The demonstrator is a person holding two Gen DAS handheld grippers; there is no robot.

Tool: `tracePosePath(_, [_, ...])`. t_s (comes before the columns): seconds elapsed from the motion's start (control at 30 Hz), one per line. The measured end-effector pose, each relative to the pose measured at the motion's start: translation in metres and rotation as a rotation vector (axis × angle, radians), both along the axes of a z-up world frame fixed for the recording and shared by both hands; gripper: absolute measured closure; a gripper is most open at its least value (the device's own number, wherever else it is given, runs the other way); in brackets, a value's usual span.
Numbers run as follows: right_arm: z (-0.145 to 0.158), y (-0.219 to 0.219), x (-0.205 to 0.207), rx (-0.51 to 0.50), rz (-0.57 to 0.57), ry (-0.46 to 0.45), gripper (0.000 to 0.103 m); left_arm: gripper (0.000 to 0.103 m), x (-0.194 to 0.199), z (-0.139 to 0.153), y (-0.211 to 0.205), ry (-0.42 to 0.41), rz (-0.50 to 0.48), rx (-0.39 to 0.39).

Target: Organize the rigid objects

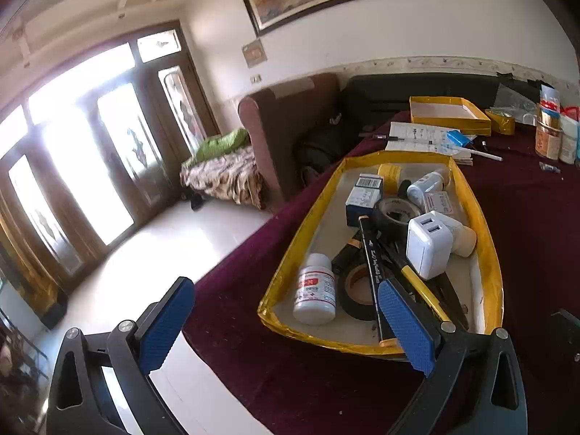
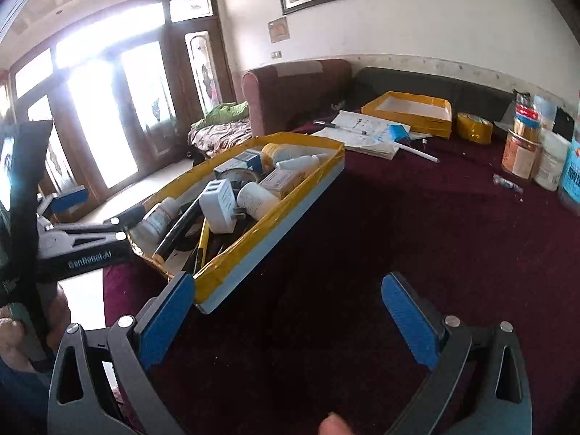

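Note:
A long tray (image 1: 485,253) with a yellow-taped rim lies on the maroon table, full of small items. Among them are a white USB charger (image 1: 429,244), a white pill bottle (image 1: 314,293), a black tape roll (image 1: 357,291), a black marker (image 1: 373,264) and a blue box (image 1: 363,195). My left gripper (image 1: 286,326) stands open at the tray's near end, its right finger over the rim, holding nothing. In the right wrist view the tray (image 2: 275,221) sits left of centre. My right gripper (image 2: 286,322) hangs open over bare cloth beside the tray's near corner.
An empty yellow-rimmed tray (image 2: 409,110) stands at the table's far side, with a yellow tape roll (image 2: 474,127) beside it. Papers with pens (image 2: 366,130) lie in front of it. Several jars and bottles (image 2: 522,152) crowd the right edge. The floor drops away left of the table.

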State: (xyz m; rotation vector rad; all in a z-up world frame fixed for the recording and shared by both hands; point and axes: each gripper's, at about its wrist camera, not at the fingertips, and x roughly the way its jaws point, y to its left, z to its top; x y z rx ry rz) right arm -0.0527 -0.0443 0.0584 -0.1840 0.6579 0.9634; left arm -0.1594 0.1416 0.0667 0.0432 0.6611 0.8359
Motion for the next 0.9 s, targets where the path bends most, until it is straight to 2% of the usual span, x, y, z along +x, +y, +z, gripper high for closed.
tracePosePath(0.2, [0.000, 0.004, -0.008, -0.003, 0.038, -0.024, 0.000, 0.001, -0.003, -0.004, -0.005, 0.026, -0.030, -0.020])
tracePosePath(0.4, [-0.001, 0.004, -0.009, -0.001, 0.042, -0.020, 0.000, 0.001, -0.002, -0.012, -0.010, 0.064, -0.010, 0.004])
tracePosePath(0.9, [-0.002, 0.007, -0.009, 0.000, 0.054, -0.015, 0.000, 0.001, -0.006, -0.022, -0.001, 0.086, 0.022, -0.011])
